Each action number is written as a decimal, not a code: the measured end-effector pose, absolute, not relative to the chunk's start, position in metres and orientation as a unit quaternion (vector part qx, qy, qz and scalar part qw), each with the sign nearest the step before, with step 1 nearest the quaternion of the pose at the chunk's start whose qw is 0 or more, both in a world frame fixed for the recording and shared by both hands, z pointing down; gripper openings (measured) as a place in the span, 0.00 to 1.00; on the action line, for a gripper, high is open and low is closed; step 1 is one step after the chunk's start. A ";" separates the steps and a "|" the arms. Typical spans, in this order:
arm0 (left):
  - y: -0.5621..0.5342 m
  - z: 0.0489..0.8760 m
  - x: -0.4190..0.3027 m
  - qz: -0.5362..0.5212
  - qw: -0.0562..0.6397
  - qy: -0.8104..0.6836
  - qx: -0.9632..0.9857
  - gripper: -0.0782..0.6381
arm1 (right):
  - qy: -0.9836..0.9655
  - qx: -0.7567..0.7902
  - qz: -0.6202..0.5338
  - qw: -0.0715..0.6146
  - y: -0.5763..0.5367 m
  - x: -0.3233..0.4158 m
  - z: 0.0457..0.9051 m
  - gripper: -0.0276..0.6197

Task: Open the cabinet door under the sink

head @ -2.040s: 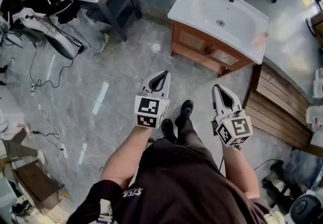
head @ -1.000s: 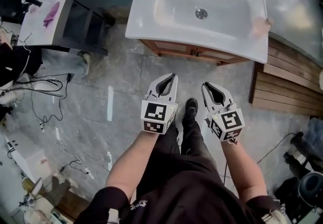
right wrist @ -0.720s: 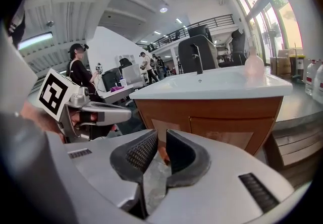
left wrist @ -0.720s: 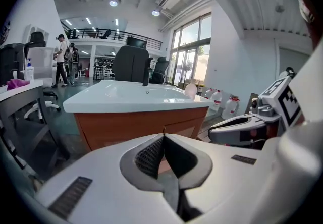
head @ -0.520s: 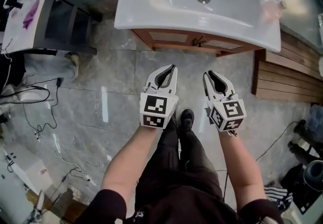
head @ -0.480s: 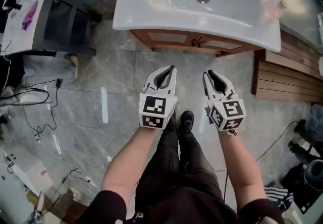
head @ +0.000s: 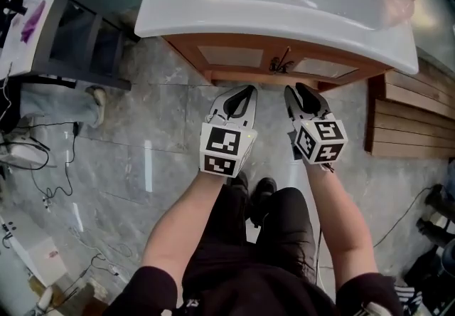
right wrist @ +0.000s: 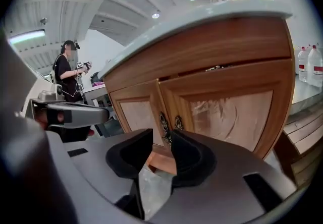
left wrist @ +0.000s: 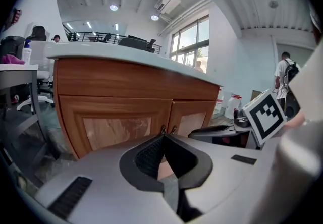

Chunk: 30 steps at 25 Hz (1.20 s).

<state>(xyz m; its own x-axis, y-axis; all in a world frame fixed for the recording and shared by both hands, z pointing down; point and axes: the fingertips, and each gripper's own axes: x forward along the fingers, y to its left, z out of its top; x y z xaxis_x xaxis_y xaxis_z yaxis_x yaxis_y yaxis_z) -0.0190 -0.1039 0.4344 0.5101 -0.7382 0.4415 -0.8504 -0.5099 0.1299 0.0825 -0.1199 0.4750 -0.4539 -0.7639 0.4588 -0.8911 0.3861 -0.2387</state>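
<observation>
1. The sink [head: 234, 1] sits on top of the cabinet [head: 186, 45], and its rim overhangs the cabinet front.
2. The left door [head: 231, 57] and right door [head: 323, 67] stand side by side under the sink. Their handles [head: 281, 64] are close together at the middle seam.
3. A side tabletop [head: 28, 19] stands left of the cabinet, apart from it.
4. Wooden decking [head: 412, 122] lies on the floor [head: 142, 137] right of the cabinet.
5. Cables [head: 43, 158] trail over the floor at far left, nearer the viewer than the side tabletop.
6. The person's shoes [head: 257, 190] stand on the floor before the door seam.
</observation>
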 end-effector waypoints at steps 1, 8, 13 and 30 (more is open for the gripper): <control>-0.107 0.445 -0.019 0.167 0.162 -0.463 0.855 0.13 | -0.821 0.506 0.227 0.137 -0.124 0.082 0.487 0.25; -0.136 0.513 -0.029 0.165 0.151 -0.467 0.855 0.13 | -0.820 0.520 0.202 0.128 -0.158 0.082 0.549 0.26; -0.143 0.534 -0.034 0.165 0.131 -0.462 0.862 0.13 | -0.824 0.526 0.169 0.129 -0.171 0.076 0.567 0.27; -0.140 0.545 -0.018 0.125 0.091 -0.427 0.891 0.13 | -0.829 0.540 0.087 0.113 -0.166 0.073 0.574 0.18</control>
<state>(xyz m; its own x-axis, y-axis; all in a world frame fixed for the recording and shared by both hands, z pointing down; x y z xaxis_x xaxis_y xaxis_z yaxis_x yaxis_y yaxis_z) -0.0178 -0.1395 0.5451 0.6045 -0.7380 0.3001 -0.7833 -0.6192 0.0553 0.0728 -0.1663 0.5742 -0.3912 -0.8761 0.2818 -0.9155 0.4016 -0.0223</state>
